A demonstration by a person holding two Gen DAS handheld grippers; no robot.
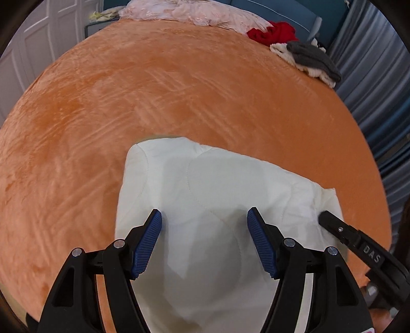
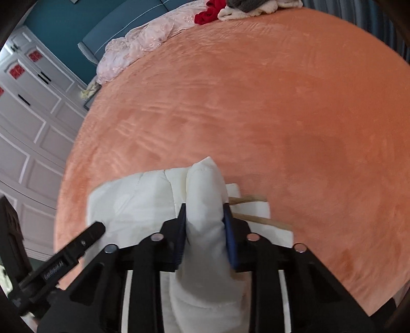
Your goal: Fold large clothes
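Note:
A cream-white quilted garment (image 1: 205, 184) lies bunched on the orange bedspread (image 1: 179, 84), near the bed's front edge. My left gripper (image 1: 205, 222) hovers over it, open, with its blue pads wide apart and cloth lying under them, not pinched. My right gripper (image 2: 205, 212) is shut on a thick raised fold of the same garment (image 2: 205, 184). A tan lining edge (image 2: 256, 220) shows to the right of that fold. A right finger (image 1: 330, 220) reaches in over the garment's right side in the left wrist view. A left finger (image 2: 89, 235) shows at the lower left in the right wrist view.
At the far end of the bed lie a pink crumpled cover (image 1: 194, 12), a red garment (image 1: 274, 32) and a grey and cream pile of clothes (image 1: 310, 59). White wardrobe doors (image 2: 30, 107) stand on the left, and blue curtains (image 1: 371, 84) hang on the right.

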